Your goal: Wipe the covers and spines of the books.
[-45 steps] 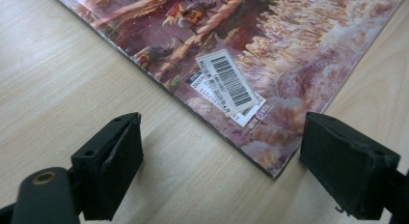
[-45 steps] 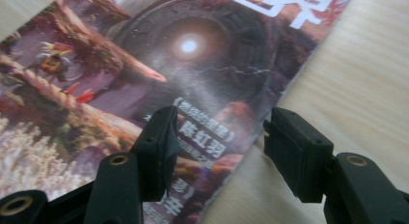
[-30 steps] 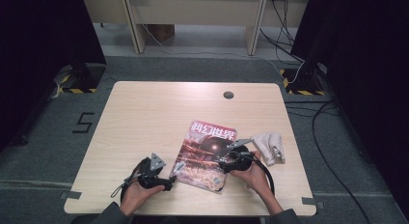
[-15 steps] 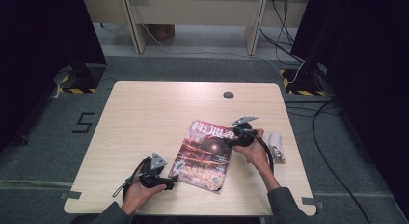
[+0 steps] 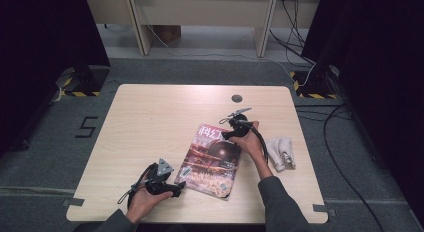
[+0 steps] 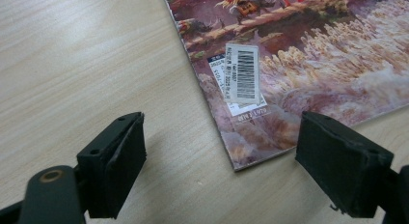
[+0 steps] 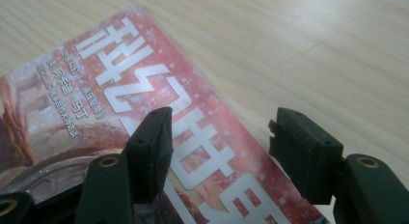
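Wooden table [image 5: 150,122]: both grippers, left [image 5: 172,188] and right [image 5: 227,123], jaws spread, straddle opposite magazine [image 5: 212,159] corners.

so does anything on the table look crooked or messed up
The magazine lies askew, its edges at a slant to the table edges rather than square with them. To its right a pale cloth sits crumpled in a heap. The cover looks flat and undamaged; nothing is spilled.

Recording lab: black curtains [image 5: 45,37], floor tape [image 5: 306,88].
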The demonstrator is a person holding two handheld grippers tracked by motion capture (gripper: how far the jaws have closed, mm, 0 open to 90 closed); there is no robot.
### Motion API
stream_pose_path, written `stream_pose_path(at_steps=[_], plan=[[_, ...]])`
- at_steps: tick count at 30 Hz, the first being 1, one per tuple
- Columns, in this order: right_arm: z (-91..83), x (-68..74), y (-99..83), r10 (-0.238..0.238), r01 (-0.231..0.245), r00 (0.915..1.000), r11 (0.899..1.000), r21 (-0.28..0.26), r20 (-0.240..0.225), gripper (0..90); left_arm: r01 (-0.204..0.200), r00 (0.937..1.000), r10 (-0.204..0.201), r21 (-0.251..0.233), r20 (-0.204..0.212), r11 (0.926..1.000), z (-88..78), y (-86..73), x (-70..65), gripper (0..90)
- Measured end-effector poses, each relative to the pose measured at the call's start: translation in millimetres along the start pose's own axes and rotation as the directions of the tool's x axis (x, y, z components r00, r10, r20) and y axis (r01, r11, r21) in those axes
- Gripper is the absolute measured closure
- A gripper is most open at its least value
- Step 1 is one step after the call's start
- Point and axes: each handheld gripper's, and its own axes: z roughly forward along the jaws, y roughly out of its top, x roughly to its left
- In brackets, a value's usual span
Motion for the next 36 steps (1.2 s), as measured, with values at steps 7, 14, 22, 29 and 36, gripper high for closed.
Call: stream_pose_path(at_steps=[7, 14, 22, 29, 36], plan=[[-3.4, -3.7, -7.2, 0.003, -0.003, 0.9996, 1.0, 0.011, -0.028, 37.9, -0.012, 0.9998, 0.012, 0.013, -0.012, 0.9998, -0.4, 1.4, 4.7, 15.0], [-27.9, -2.4, -36.5, -0.012, 0.012, 0.9998, 1.0, 0.028, -0.016, 37.5, -0.012, 0.9948, 0.014, 0.028, -0.101, 0.9995, -0.4, 6.3, 21.1, 14.9], [-58.1, 4.3, -77.5, -0.045, 0.047, 0.9978, 0.999, 0.029, -0.048, 37.0, 0.05, 0.9824, -0.048, 0.01, -0.181, 0.9987, 11.4, 17.7, 49.1, 16.4], [-77.4, 23.6, -104.0, -0.048, 0.052, 0.9956, 0.997, 0.052, -0.081, 36.0, 0.088, 0.9851, -0.088, -0.004, -0.148, 0.9961, 8.6, 18.3, 53.4, 21.8], [-83.2, 34.0, -114.1, -0.032, 0.035, 0.9971, 0.999, 0.041, -0.069, 36.1, 0.088, 0.9958, -0.089, 0.038, 0.022, 0.9954, -1.0, 7.8, 25.6, 24.1]])
